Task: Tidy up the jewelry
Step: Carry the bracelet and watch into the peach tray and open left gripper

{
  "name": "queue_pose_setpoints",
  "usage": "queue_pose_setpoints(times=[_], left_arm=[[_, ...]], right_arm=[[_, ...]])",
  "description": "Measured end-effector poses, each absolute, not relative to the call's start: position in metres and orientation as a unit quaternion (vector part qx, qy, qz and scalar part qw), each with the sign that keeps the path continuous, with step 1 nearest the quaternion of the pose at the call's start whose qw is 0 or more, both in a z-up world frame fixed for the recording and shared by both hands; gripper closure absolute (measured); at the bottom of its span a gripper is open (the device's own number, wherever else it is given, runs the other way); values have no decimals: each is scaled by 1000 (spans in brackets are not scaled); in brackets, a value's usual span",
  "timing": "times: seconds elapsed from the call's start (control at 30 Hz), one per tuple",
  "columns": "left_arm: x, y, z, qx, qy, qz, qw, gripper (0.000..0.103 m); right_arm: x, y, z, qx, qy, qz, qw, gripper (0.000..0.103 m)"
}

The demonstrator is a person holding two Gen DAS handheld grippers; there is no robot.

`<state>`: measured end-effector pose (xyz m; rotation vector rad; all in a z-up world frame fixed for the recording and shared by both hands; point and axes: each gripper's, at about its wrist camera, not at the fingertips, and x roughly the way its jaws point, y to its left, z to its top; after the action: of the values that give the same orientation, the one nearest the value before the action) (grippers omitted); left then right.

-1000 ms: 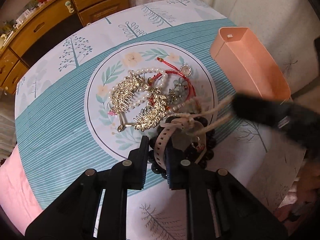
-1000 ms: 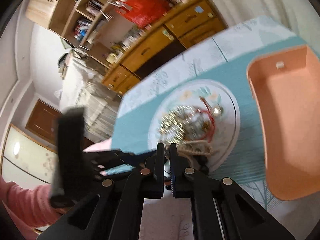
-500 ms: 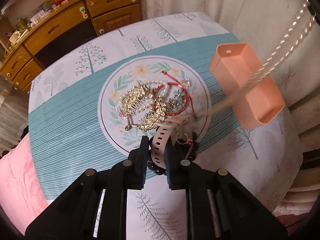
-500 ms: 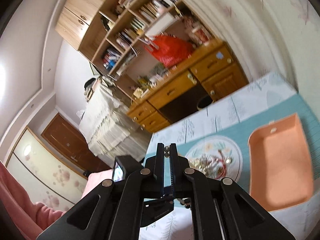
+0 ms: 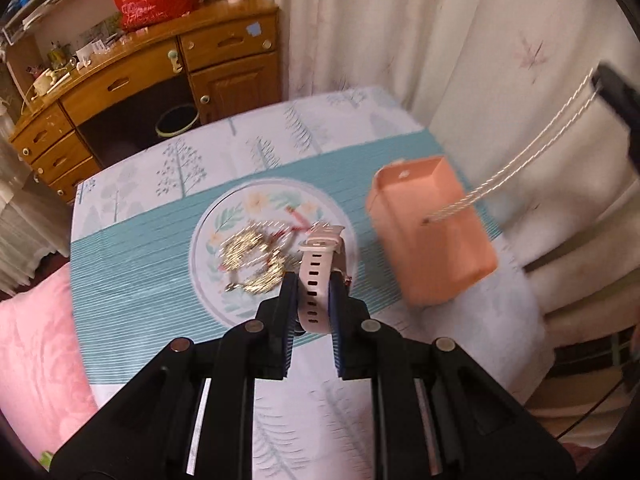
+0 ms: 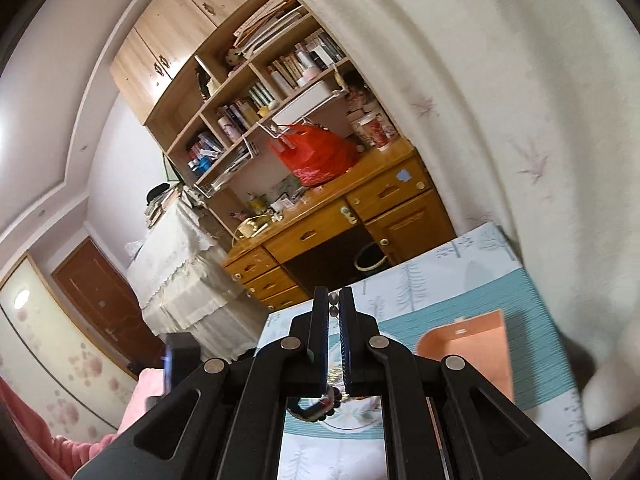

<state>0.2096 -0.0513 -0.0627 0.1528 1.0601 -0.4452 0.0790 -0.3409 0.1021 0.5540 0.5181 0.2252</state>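
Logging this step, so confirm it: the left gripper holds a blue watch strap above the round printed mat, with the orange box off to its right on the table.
One detail is wrong: the colour. The left wrist view shows the left gripper shut on a pale pink watch strap, not a blue one. The rest stands: it is above the round printed mat, with the orange box to its right on the table.

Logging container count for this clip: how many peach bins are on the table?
1: a peach bin on the tablecloth, right of the jewelry pile. The view is blurred; none seems hidden.
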Motion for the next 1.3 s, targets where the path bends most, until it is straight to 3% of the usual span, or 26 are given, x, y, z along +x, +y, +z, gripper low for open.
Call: queue_pose_setpoints(times=[0.23, 0.77, 0.87, 0.93, 1.0, 1.07, 1.1, 1.3], left_arm=[[202, -86, -40, 56, 481, -229, 844, 90], [199, -168, -55, 48, 489, -291, 821, 90], [203, -178, -61, 51, 495, -299, 814, 90], [204, -183, -62, 54, 495, -304, 812, 89], [205, -187, -64, 55, 500, -302, 810, 84], [207, -185, -67, 56, 506, -298, 808, 64], [208, -184, -68, 55, 508, -295, 808, 61], [210, -169, -72, 62, 509, -274, 814, 56]], right_arm=[[76, -379, 97, 266, 288, 103, 914, 98], [98, -414, -33, 260, 409, 75, 872, 98], [108, -407, -53, 258, 438, 65, 859, 95], [108, -405, -63, 256, 444, 62, 856, 86], [109, -401, -70, 256, 443, 57, 857, 79], [106, -401, -73, 260, 443, 54, 856, 75], [105, -401, -74, 262, 444, 53, 855, 74], [105, -398, -79, 271, 452, 38, 849, 64]])
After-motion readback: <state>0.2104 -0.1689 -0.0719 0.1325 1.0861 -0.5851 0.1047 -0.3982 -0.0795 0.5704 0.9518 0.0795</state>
